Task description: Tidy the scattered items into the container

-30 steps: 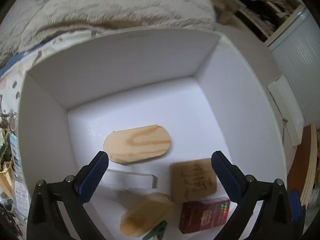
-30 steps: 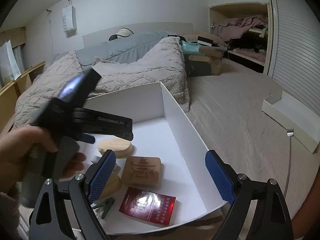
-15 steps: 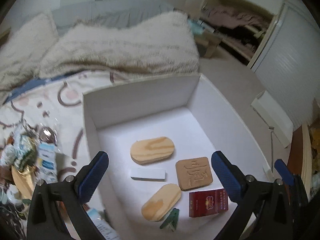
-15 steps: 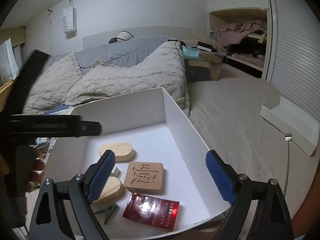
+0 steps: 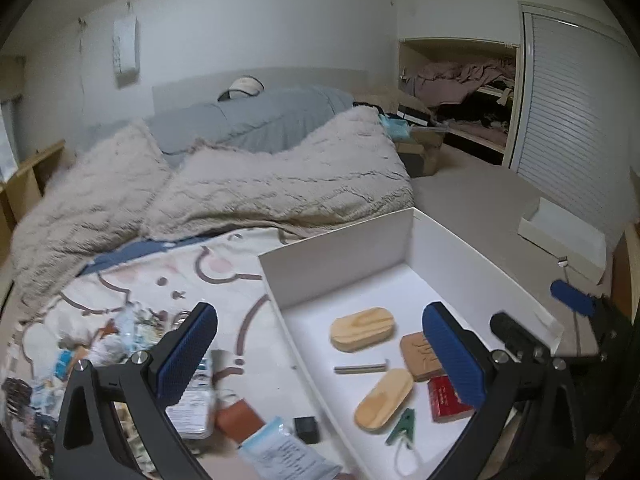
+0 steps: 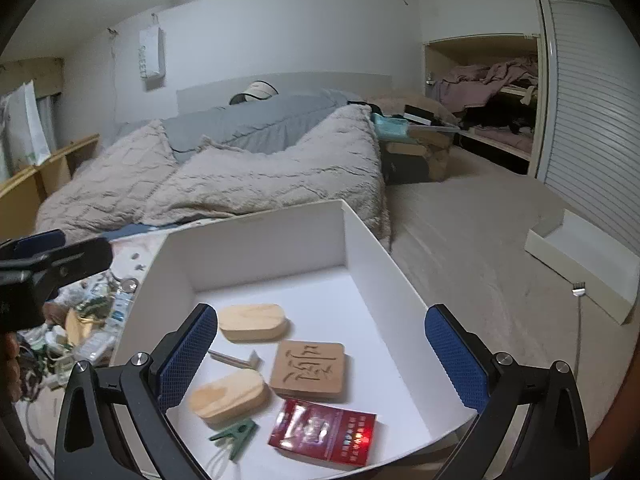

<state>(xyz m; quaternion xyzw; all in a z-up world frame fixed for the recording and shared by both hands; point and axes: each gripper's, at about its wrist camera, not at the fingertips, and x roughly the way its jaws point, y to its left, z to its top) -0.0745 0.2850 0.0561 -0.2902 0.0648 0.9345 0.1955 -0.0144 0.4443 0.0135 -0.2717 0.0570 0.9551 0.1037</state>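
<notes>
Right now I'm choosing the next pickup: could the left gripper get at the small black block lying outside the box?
Probably yes: the left gripper is open and empty, the small black block lies uncovered just below it, beside the box wall.

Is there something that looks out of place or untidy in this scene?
Yes. A pile of small items lies scattered on the patterned sheet, left of the white box, which already holds several things. Inside, nothing looks spilled or damaged.

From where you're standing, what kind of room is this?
A bedroom, most likely: a bed with a fluffy beige blanket and grey duvet, and an open closet piled with clothes. A white box sits in front.
</notes>
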